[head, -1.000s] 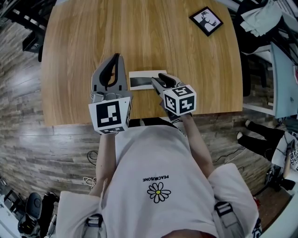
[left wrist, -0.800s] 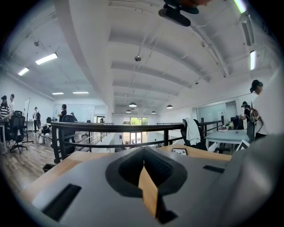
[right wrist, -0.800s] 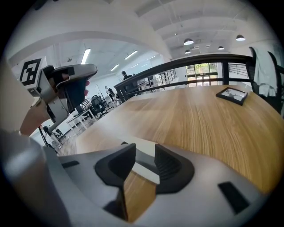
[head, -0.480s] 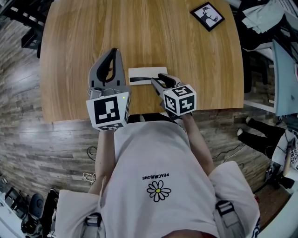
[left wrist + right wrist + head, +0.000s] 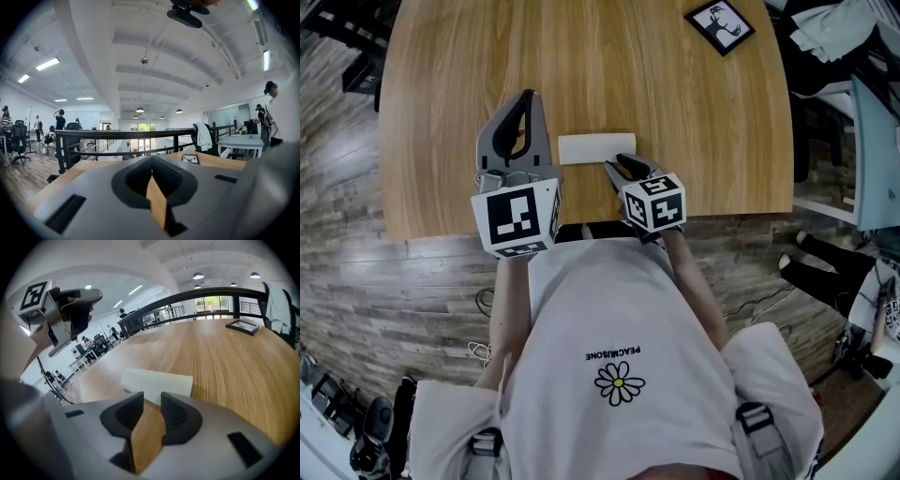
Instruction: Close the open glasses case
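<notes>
The white glasses case lies flat on the wooden table near its front edge, lid down, only its white top showing. My right gripper hangs just in front of the case's right half, pointing steeply down. In the right gripper view the case sits just beyond the right gripper, whose jaws stand a little apart and are closing, with nothing between them. My left gripper hovers left of the case, fingertips together, holding nothing. In the left gripper view the left gripper points level across the room.
A small black picture frame lies at the table's far right corner, also visible as the frame. The table's front edge runs just under both grippers. A railing and office desks stand beyond the table's far side.
The case's dark inside showed a second ago; now only its white lid shows, lying flat. My right gripper has dropped and drawn back slightly. The left gripper has stayed put.
</notes>
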A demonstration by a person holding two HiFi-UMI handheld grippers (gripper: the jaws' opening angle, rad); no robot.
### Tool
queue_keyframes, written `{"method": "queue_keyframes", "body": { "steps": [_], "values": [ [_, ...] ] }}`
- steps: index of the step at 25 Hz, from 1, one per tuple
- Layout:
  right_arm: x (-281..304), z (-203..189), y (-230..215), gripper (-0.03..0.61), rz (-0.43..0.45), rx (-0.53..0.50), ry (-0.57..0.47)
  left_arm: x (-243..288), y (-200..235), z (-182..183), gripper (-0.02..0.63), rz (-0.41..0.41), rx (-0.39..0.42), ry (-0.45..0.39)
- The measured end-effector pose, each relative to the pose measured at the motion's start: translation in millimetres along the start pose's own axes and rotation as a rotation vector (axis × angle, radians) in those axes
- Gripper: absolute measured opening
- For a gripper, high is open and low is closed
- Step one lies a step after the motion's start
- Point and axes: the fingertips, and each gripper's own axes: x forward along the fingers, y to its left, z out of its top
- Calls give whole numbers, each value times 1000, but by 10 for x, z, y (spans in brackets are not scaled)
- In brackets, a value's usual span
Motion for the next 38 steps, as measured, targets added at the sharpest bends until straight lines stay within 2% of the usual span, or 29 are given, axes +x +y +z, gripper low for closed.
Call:
{"method": "queue_keyframes", "body": {
  "steps": [6, 9, 13, 15, 17, 21, 25, 29, 31, 34, 38],
  "values": [
    [-2, 5, -11, 118, 8, 8, 4, 12, -40, 17, 17, -4, 4, -3],
    [-27, 65, -8, 118, 23, 56, -15, 3, -54, 30, 17, -5, 8, -7],
    [-161, 556, -78, 117, 27, 107, -152, -3, -17, 49, 17, 2, 0, -13],
    [-282, 909, -191, 54, -23, 101, -253, 5, -19, 69, 17, 4, -16, -20],
    [-446, 1265, -270, 12, -77, 74, -359, 14, -57, 110, 17, -2, -19, -32],
    [-850, 1819, -167, 9, -121, -46, -536, 17, -174, 191, 17, -23, 1, -53],
    [-1239, 2057, 72, 8, -154, -166, -696, 38, -287, 290, 17, -48, 17, -75],
    [-1498, 2116, 312, 8, -119, -212, -808, 22, -366, 505, 17, -70, 51, -116],
    [-1560, 2110, 351, 8, -118, -226, -833, -6, -371, 608, 17, -67, 53, -135],
    [-1512, 2078, 302, 8, -144, -238, -816, -32, -351, 728, 17, -57, 43, -160],
    [-1527, 2110, 261, 8, -166, -225, -823, -34, -316, 743, 17, -46, 39, -164]
  ]
}}
